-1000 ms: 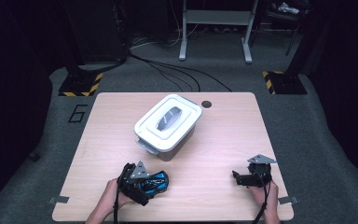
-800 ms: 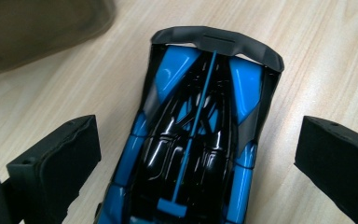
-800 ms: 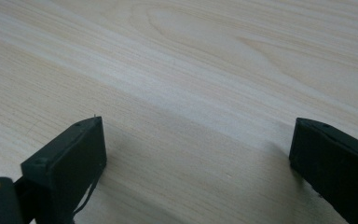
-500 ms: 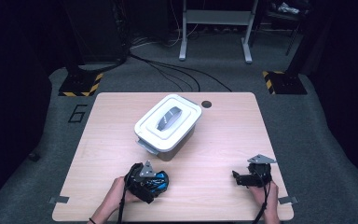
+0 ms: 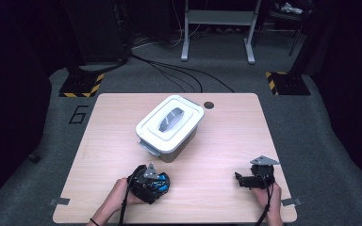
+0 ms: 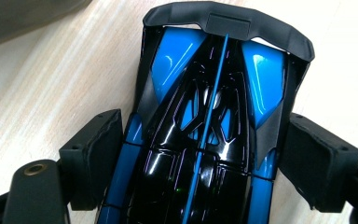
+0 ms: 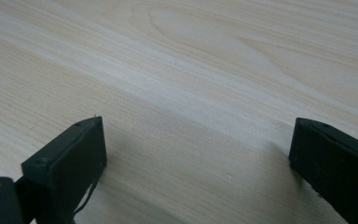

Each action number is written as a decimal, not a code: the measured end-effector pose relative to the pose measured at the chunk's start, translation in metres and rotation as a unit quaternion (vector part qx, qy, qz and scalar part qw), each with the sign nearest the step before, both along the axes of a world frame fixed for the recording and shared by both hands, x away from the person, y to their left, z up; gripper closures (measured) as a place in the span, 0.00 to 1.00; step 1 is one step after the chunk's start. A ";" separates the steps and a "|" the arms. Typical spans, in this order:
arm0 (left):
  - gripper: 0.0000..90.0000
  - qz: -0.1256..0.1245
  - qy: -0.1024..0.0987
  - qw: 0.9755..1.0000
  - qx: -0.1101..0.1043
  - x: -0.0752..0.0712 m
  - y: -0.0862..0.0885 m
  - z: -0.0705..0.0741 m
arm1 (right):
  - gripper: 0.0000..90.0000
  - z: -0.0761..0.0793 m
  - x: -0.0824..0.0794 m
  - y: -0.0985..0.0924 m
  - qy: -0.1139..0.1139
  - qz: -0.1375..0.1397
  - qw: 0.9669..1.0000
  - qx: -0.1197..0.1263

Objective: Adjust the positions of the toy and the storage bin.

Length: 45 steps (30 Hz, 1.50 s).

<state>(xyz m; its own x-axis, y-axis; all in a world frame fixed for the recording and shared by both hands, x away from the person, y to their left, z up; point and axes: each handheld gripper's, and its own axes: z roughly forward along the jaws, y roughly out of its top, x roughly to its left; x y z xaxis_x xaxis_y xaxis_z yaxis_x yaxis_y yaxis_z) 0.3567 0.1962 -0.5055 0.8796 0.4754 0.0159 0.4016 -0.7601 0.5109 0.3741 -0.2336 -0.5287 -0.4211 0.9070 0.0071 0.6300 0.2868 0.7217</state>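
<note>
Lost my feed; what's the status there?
Left gripper shut on blue-black toy car. Right gripper open on bare table. Lidded white bin beyond, nothing between.

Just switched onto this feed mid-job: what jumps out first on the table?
The glossy blue-and-black toy car stands out, clamped between the left gripper's black jaws at the near left of the light wooden table. Beyond it, mid-table, sits a white lidded plastic box with a grey handle. The right gripper rests open and empty at the near right.
</note>
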 end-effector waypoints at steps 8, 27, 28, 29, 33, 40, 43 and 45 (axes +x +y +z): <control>0.19 0.017 0.002 1.000 0.001 -0.004 0.006 0.004 | 0.04 0.000 0.000 0.000 0.000 -0.001 1.000 0.000; 0.29 0.056 -0.006 0.998 -0.025 -0.007 0.020 -0.002 | 0.04 0.000 0.000 -0.001 -0.003 0.002 1.000 -0.002; 0.29 0.056 -0.006 0.998 -0.025 -0.007 0.020 -0.002 | 0.04 0.000 0.000 -0.001 -0.003 0.002 1.000 -0.002; 0.29 0.062 -0.006 0.998 -0.025 -0.008 0.021 -0.002 | 0.04 0.000 0.000 0.000 -0.003 0.001 1.000 -0.002; 0.29 0.099 -0.007 0.994 -0.041 -0.006 0.029 0.002 | 0.04 0.000 0.000 0.000 -0.003 0.001 1.000 -0.002; 0.29 0.185 -0.016 0.982 -0.035 0.002 0.052 0.007 | 0.04 0.000 0.000 -0.001 -0.004 0.001 1.000 -0.003; 0.29 0.216 -0.002 0.975 -0.048 0.006 0.061 0.006 | 0.04 0.000 0.000 -0.001 -0.004 0.001 1.000 -0.003; 0.29 0.225 -0.003 0.973 -0.047 0.006 0.060 0.005 | 0.04 0.000 0.000 -0.001 -0.003 0.001 1.000 -0.003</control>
<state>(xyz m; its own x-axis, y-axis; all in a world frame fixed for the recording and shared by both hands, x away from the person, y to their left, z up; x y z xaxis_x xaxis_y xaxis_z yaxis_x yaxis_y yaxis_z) 0.3628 0.2560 -0.5002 0.5814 0.8125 -0.0427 0.6804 -0.4567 0.5732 0.3744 -0.2343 -0.5287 -0.4229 0.9062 -0.0011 0.6245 0.2924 0.7242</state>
